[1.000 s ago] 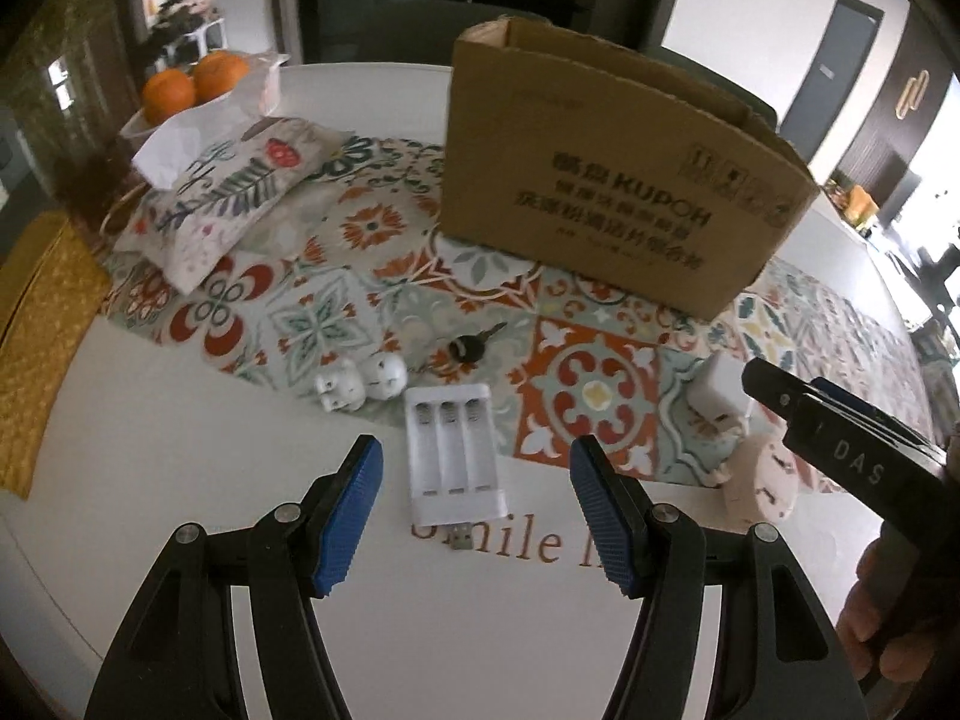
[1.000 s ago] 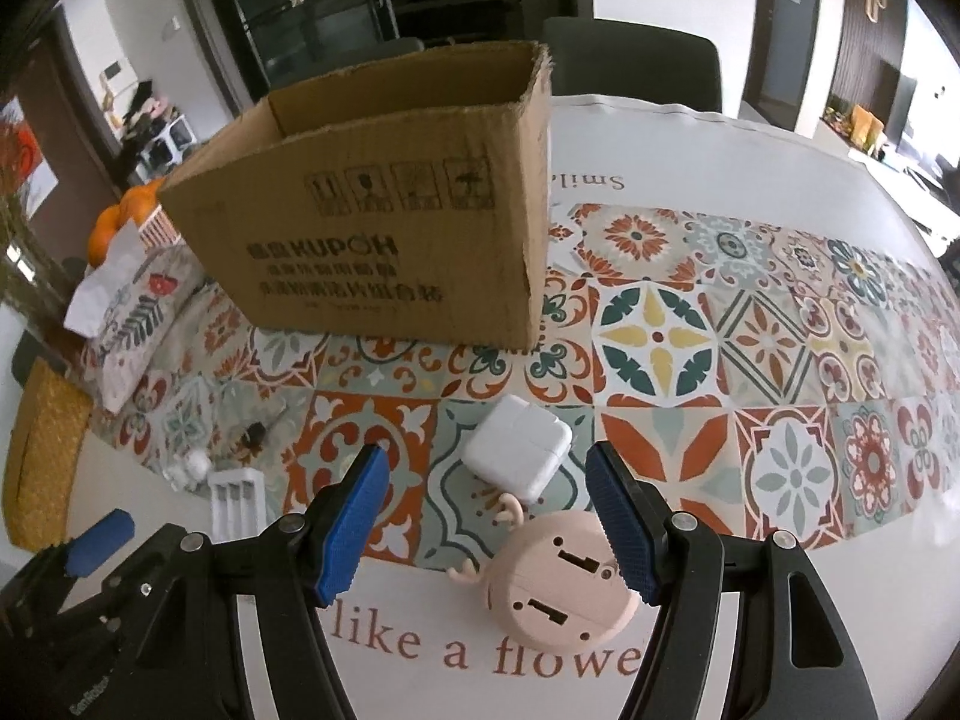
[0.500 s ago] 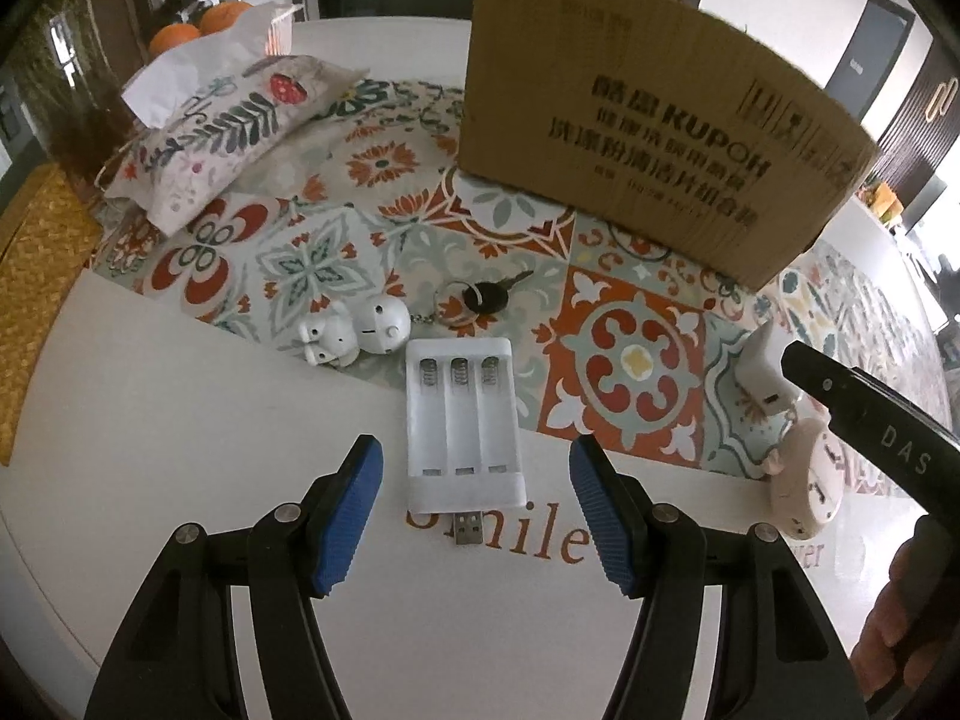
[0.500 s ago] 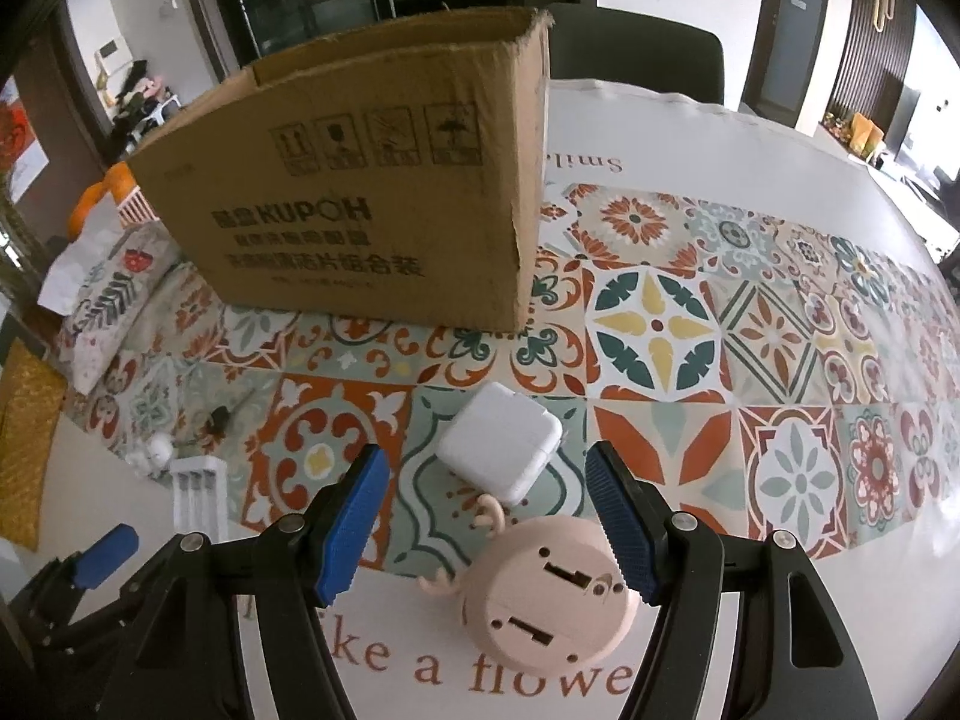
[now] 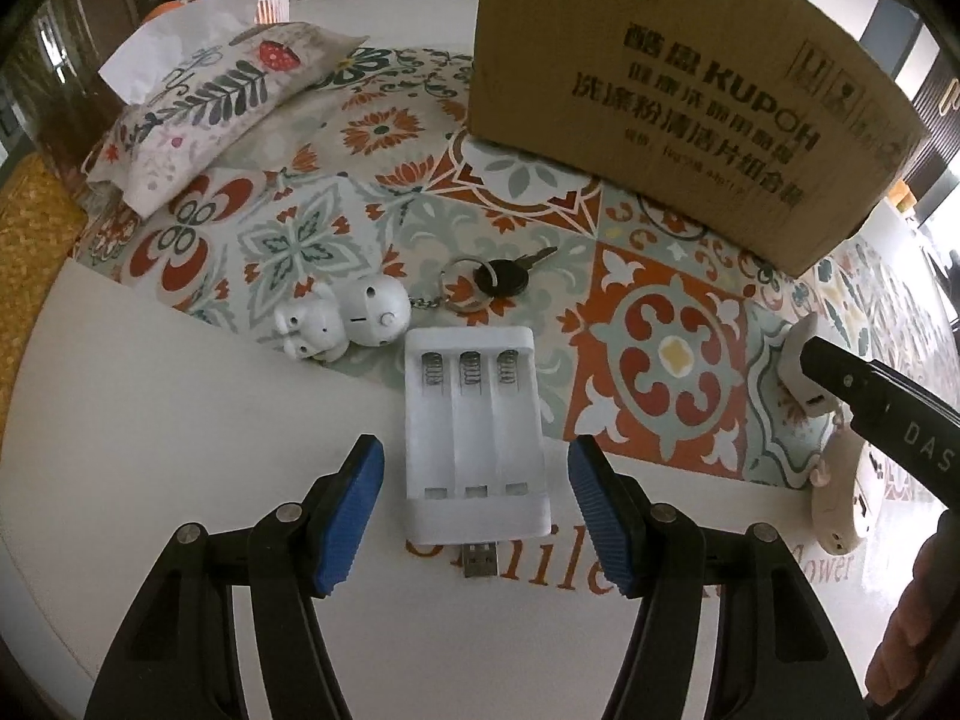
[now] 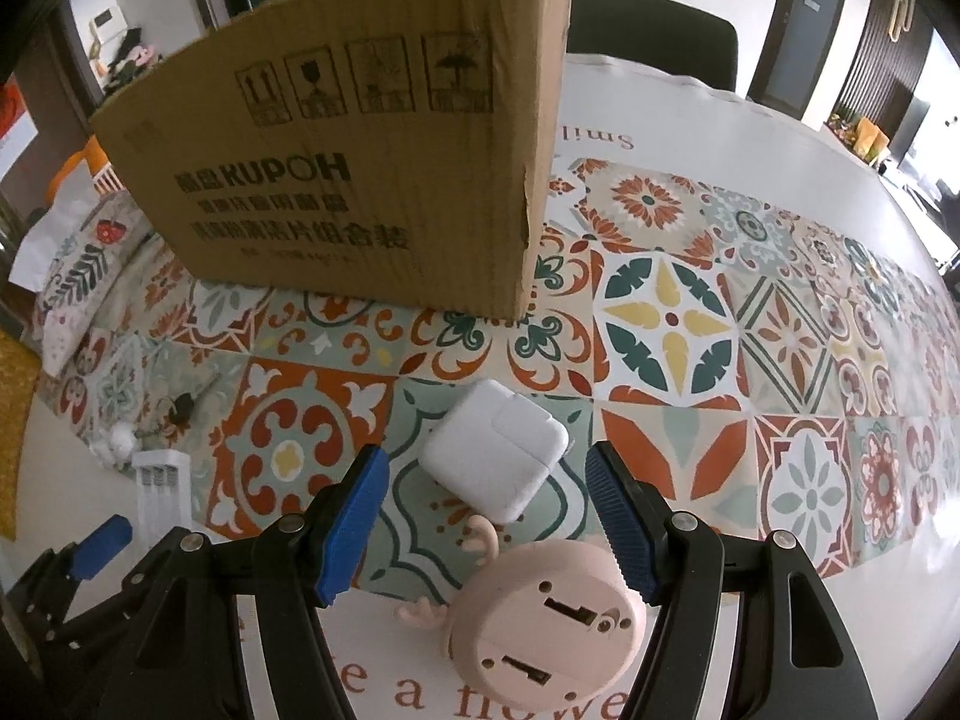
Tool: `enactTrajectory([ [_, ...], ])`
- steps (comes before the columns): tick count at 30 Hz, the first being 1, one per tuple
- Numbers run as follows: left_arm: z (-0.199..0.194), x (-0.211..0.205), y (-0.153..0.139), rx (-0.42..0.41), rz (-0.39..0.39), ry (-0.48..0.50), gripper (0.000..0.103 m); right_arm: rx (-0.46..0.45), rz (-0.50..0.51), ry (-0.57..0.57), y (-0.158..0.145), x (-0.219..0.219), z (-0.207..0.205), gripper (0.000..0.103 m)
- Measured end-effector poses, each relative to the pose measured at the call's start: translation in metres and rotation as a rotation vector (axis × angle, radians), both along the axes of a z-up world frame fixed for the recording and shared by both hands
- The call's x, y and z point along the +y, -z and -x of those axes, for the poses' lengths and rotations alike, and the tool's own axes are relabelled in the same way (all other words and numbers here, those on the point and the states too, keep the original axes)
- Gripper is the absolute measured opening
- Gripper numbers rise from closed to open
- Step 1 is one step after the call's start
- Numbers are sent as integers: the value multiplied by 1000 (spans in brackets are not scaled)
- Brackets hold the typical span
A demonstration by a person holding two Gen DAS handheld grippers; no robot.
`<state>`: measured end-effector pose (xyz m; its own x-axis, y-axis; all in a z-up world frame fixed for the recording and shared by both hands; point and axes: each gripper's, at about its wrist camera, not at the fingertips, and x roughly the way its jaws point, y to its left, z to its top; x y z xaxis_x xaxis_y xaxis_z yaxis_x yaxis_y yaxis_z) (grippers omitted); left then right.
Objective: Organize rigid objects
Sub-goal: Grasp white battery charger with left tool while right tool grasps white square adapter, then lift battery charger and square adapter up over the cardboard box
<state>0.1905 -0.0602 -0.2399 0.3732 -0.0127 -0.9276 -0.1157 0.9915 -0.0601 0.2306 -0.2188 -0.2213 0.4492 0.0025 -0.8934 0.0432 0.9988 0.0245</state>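
Observation:
My left gripper (image 5: 477,510) is open, its blue pads on either side of the near end of a white three-slot battery charger (image 5: 474,426) lying flat on the table, not touching it. A key on a ring with white figurines (image 5: 360,315) lies just beyond. My right gripper (image 6: 486,516) is open around a white power adapter (image 6: 495,450) and a pink round antlered gadget (image 6: 549,621) lying nearest the camera. A brown cardboard box (image 6: 360,180) stands behind; it also shows in the left wrist view (image 5: 690,96).
A floral tissue pouch (image 5: 198,102) lies at the far left on the patterned tablecloth (image 6: 666,324). A dark chair (image 6: 648,42) stands behind the table. The right gripper's arm (image 5: 882,414) crosses the left view's right side.
Both grippers have moved forward and lower. The charger now lies between the left pads; the adapter and pink gadget sit closer between the right pads. Both stay open.

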Motion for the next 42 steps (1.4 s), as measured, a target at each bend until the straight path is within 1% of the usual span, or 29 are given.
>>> enactTrajectory([
  [4, -7, -1, 5, 8, 1, 2, 62, 14, 4, 4, 5, -1, -6, 69],
  [7, -11, -1, 6, 1, -7, 3, 60, 44, -7, 3, 11, -3, -12, 69],
  [11, -15, -2, 8, -11, -20, 9, 58, 53, -10, 9, 14, -7, -17, 69],
  [13, -16, -3, 7, -22, -29, 17, 50, 57, -14, 14, 16, -7, -22, 69],
  [15, -16, -3, 7, -30, -39, 23, 47, 57, -11, 16, 17, -9, -25, 69],
  [20, -14, -4, 7, -37, -39, 38, 47, 80, -6, 14, 25, -7, -32, 68],
  [24, -12, -4, 4, -39, -33, 50, 47, 100, -8, 18, 31, -5, -37, 63],
  [25, -12, -3, 4, -39, -32, 55, 47, 97, 7, 19, 32, -3, -38, 61],
  [30, -13, 0, 4, -37, -9, 68, 47, 92, 9, 18, 39, -2, -39, 60],
  [33, -12, 3, 1, -47, 9, 72, 47, 80, -5, 8, 36, 4, -33, 60],
  [37, -10, 3, -8, -81, 9, 90, 47, 58, -8, 16, 29, 7, -27, 60],
  [42, -7, 2, -20, -120, 18, 114, 47, 25, -12, 12, 11, 13, -17, 60],
])
